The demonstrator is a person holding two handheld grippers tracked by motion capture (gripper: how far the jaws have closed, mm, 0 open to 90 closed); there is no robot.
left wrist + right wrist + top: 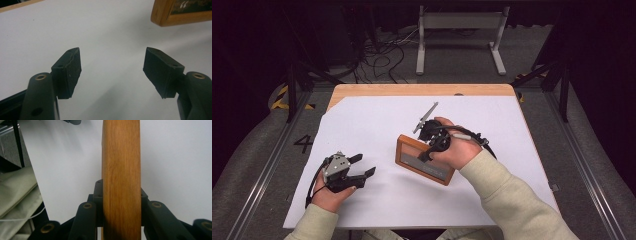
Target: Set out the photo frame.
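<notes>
Right gripper (121,191): closed on the wooden picture frame (424,161), one black pad on each face of a rail, no gap to see in the right gripper view. Grip sits on the far long side of the frame, close to the middle of that side.

Frame: near the middle of the white sheet (377,200) that covers the table (412,90), a little to the person's right. Front face with dark glass and pale lettering turned toward the person. Seems tilted up on its near long edge; cannot tell whether this edge touches the sheet or hangs just above it. Long axis diagonal in the high view, from upper left down to lower right.

Left gripper (366,164): jaws wide apart, nothing between them, only bare sheet in the left gripper view. Rests low by the left side of the sheet, apart from the frame, with the jaws pointing right toward it.

Relation that matters: frame lies to the right of the left gripper and slightly farther from the person, its left short end as the nearest part, seen as a corner at the top right of the left gripper view. Right hand clearly the nearer one, already on the frame. For a two-handed hold, probably a reach of the left gripper to the right, jaws turned to take the short end across its thickness.
</notes>
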